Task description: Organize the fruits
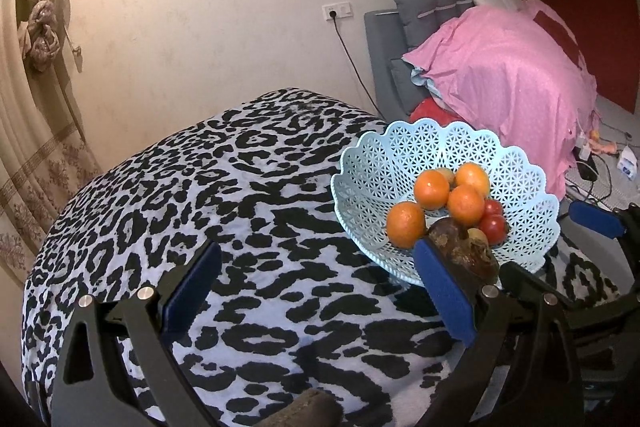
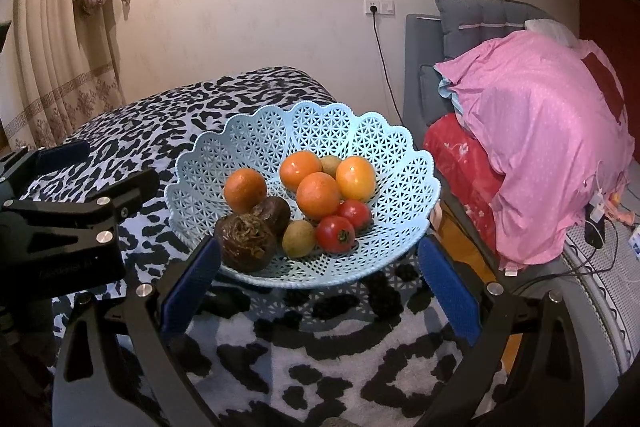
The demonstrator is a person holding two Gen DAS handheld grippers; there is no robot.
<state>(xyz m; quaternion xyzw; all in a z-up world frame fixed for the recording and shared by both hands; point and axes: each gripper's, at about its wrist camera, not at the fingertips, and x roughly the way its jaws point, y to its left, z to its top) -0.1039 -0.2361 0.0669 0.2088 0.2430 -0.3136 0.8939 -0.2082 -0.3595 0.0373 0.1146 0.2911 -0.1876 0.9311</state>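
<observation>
Basket (image 2: pixel 304 131) sat straight ahead of your right gripper (image 2: pixel 320 291), nearer than your left gripper (image 1: pixel 320 291); both stood wide open, empty; fruit lay piled inside.

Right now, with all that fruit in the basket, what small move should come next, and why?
Probably draw the right gripper back from the basket. Both it and the left gripper are open and hold nothing, and every visible fruit already lies inside, though something brown at the left view's bottom edge is unclear.

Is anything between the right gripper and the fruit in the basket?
Only the basket's near rim. The right gripper is open in front of it, and the tomato and kiwi lie just behind, uncovered.
</observation>
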